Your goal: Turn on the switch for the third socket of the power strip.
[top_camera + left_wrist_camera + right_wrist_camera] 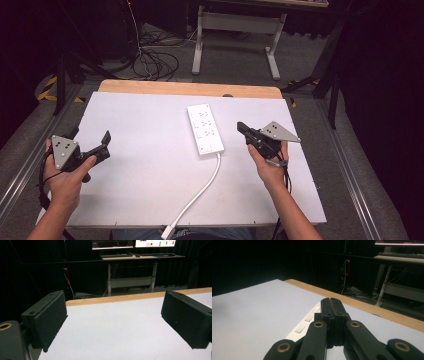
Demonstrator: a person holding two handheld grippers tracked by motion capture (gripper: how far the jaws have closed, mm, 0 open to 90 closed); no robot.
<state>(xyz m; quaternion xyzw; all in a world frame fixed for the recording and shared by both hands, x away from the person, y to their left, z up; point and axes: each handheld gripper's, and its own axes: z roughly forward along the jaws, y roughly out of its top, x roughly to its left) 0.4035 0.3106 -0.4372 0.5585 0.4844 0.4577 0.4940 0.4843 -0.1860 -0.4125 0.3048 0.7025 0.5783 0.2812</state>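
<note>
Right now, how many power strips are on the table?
1. The white power strip lies mid-table, just left of the right gripper, with its cable trailing to the near edge.

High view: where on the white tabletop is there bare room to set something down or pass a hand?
The widest bare patch lies between the left gripper and the power strip. The far-left area up to the wooden edge is bare too. It is tighter between the strip and the right gripper, and the white cable crosses the near middle.

Overhead forward-down; tool views low, sharing table point(150, 165).
</note>
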